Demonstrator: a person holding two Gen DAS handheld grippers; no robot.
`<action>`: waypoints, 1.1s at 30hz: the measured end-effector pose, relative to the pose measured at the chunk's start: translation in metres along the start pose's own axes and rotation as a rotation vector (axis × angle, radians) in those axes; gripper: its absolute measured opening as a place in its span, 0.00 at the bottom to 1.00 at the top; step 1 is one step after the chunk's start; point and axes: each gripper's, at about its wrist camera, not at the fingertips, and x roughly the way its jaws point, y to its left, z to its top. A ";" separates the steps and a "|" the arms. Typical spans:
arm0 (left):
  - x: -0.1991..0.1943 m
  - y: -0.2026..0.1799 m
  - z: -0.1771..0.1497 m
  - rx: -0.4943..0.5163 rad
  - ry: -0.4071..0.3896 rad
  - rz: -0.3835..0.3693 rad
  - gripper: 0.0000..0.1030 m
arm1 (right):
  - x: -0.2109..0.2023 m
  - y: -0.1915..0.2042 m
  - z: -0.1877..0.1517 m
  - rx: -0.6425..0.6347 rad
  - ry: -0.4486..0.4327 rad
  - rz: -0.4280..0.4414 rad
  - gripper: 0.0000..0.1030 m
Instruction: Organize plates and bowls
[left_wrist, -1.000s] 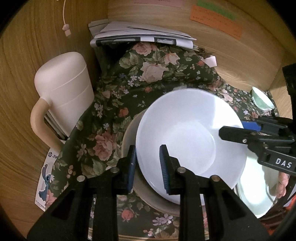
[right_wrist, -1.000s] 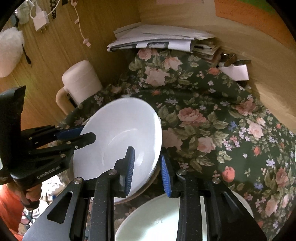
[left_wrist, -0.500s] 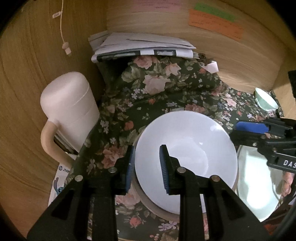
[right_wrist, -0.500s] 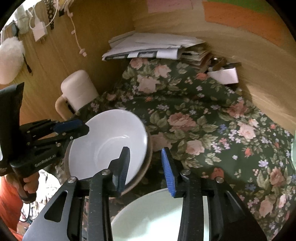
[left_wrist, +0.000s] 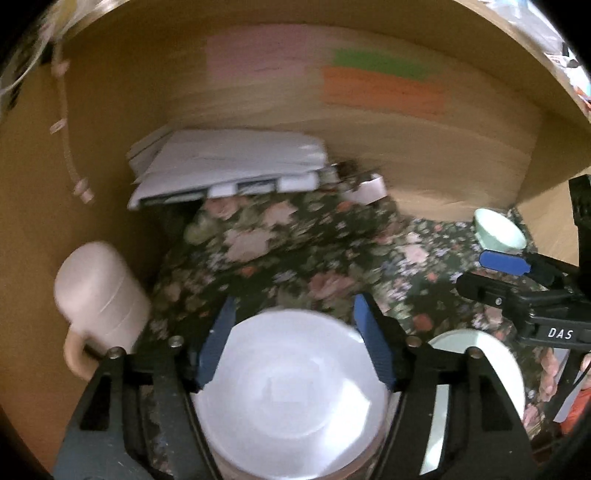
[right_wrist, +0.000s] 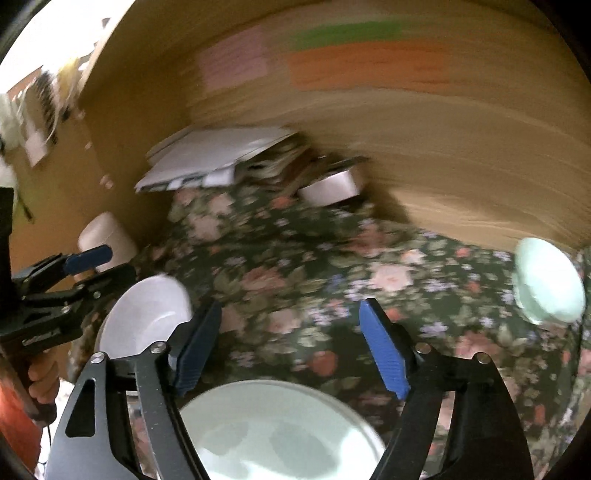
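A white bowl (left_wrist: 291, 391) sits on a beige plate, on the floral cloth (left_wrist: 295, 251); it also shows in the right wrist view (right_wrist: 144, 314). My left gripper (left_wrist: 293, 343) is open above it, jaws wide apart, holding nothing. A pale plate (right_wrist: 273, 435) lies right of the bowl, also in the left wrist view (left_wrist: 480, 373). My right gripper (right_wrist: 290, 347) is open above its far edge. A small mint bowl (right_wrist: 546, 280) stands at the far right, also seen in the left wrist view (left_wrist: 498, 229).
A pink lidded jug (left_wrist: 99, 295) stands left against the wooden wall. A stack of papers (left_wrist: 229, 162) lies at the back. A small white box (right_wrist: 332, 184) sits beside the papers. Wooden walls with coloured notes (left_wrist: 380, 88) close in the back.
Both grippers have opened wide and let go of the white bowl, which now rests on the beige plate. Both have pulled back and up; the views are blurred by motion.
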 end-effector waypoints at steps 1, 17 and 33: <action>0.001 -0.005 0.003 0.007 -0.001 -0.006 0.66 | -0.003 -0.006 0.000 0.009 -0.004 -0.010 0.73; 0.068 -0.125 0.062 0.123 0.076 -0.164 0.74 | -0.053 -0.131 -0.001 0.185 -0.080 -0.266 0.73; 0.133 -0.212 0.092 0.216 0.177 -0.235 0.74 | -0.036 -0.250 -0.017 0.446 -0.025 -0.422 0.73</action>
